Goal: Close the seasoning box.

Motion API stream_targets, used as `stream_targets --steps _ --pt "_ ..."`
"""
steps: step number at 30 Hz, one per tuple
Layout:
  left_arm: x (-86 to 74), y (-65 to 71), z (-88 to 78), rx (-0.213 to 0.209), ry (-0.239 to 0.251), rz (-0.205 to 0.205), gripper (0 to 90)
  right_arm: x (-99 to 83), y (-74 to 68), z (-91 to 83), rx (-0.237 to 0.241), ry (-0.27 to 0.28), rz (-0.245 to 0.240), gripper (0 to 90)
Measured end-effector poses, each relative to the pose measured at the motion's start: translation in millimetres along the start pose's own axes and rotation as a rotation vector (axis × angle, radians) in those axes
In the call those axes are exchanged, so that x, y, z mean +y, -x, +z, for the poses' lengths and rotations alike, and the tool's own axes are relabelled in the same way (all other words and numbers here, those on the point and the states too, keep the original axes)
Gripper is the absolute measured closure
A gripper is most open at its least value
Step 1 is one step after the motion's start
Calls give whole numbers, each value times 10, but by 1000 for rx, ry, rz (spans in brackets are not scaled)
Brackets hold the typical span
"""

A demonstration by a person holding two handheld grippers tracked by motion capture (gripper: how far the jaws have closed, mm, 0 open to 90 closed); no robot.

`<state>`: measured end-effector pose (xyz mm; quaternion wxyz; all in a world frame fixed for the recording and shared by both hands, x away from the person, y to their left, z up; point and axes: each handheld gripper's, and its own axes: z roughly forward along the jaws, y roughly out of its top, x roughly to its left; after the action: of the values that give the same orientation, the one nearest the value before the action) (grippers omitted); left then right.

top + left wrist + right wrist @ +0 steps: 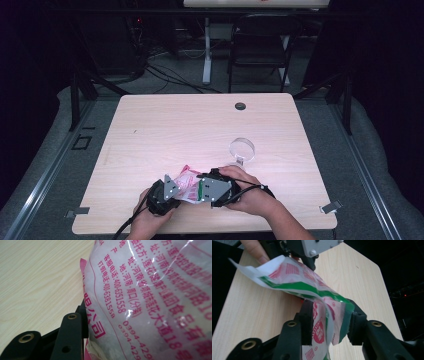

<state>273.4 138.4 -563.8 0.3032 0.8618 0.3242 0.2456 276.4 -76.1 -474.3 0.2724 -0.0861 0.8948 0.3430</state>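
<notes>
The bag [187, 186] is near the front edge of the tabletop [175, 130], held up between the two grippers. It is a soft plastic bag with red words and a green stripe. The left gripper [162, 195] is at the bag's left end, and one black jaw presses on the bag's side in the left gripper view; I cannot see the other jaw. The right gripper [329, 322] has the bag's crumpled end between its two jaws, and both pads touch it. A little farther on the light wood lies a clear round lid [242, 149]. Behind the tabletop stands a black chair [260, 45] on a grey floor with cables.
</notes>
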Motion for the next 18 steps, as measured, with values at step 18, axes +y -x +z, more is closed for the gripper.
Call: stream_targets --steps 18 --pt "26 6 -8 47 -4 44 588 -67 12 -17 66 6 182 900"
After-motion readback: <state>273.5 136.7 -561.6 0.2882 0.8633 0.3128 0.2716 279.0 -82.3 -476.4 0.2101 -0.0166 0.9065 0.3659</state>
